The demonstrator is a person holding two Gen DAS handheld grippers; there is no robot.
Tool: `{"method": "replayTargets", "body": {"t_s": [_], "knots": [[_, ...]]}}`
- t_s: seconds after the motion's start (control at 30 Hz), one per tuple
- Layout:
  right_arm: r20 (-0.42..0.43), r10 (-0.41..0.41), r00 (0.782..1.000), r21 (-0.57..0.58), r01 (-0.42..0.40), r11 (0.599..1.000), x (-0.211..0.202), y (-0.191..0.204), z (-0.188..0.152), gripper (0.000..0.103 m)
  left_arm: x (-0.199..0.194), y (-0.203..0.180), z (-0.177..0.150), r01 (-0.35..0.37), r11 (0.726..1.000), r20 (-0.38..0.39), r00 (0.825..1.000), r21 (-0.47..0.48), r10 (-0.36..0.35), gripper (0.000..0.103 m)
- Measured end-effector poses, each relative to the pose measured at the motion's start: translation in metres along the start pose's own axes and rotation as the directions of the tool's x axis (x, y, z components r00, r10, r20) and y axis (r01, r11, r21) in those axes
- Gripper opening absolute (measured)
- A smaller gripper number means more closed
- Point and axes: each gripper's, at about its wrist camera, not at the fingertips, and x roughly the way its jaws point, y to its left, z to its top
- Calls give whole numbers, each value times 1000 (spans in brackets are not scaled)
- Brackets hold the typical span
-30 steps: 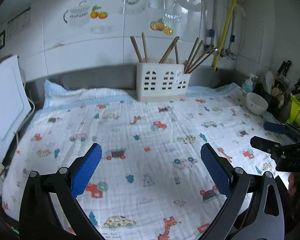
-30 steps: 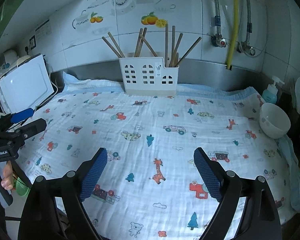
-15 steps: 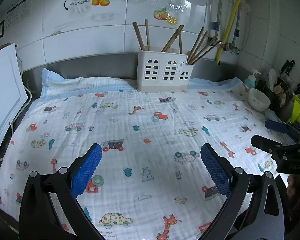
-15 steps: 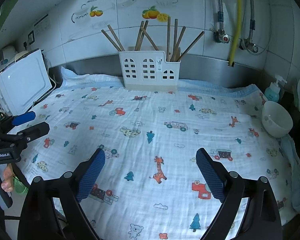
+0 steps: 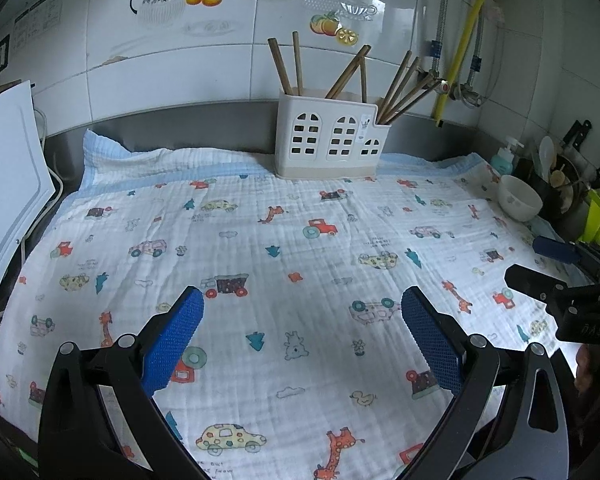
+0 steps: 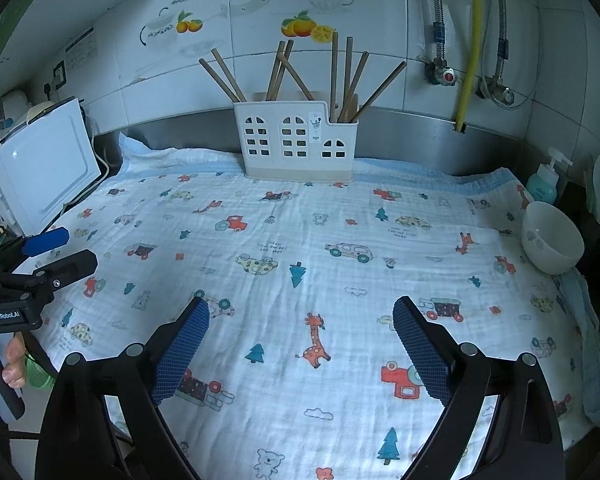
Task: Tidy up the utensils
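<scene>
both grippers have drawn back slightly from the utensil holder [image 5: 332, 138] over the last second. left gripper [image 5: 300, 336] and right gripper [image 6: 300, 344] hover wide open, empty. chopsticks [image 6: 340, 76] stand in the holder's compartments at the cloth's [image 6: 340, 240] far edge; sorting appears complete.

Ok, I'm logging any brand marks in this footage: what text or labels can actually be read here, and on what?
"GenRobot.AI": white lettering on the body of the left tool, seen in the right wrist view.
Lettering on the right tool in the left wrist view: blurred, unreadable.
Sticker on the white utensil holder: too small to read.
Notice on the wall tiles: too small to read.
Print on the patterned cloth: illegible.
</scene>
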Motion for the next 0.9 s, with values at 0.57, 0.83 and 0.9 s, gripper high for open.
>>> {"method": "replayTargets", "body": {"t_s": [0.57,0.83,0.9], "knots": [[5,-2,1000,1,2,1000,0,-2,1,91,3,3,-3,-1,1000,-7,1000,-15,1,98],[11,-2,1000,1,2,1000,-1,-3,1,92,2,3,-2,-2,1000,0,1000,-24,2,98],[13,-2,1000,4,1,1000,-2,-3,1,92,2,3,-1,1,1000,1,1000,-24,-1,98]]}}
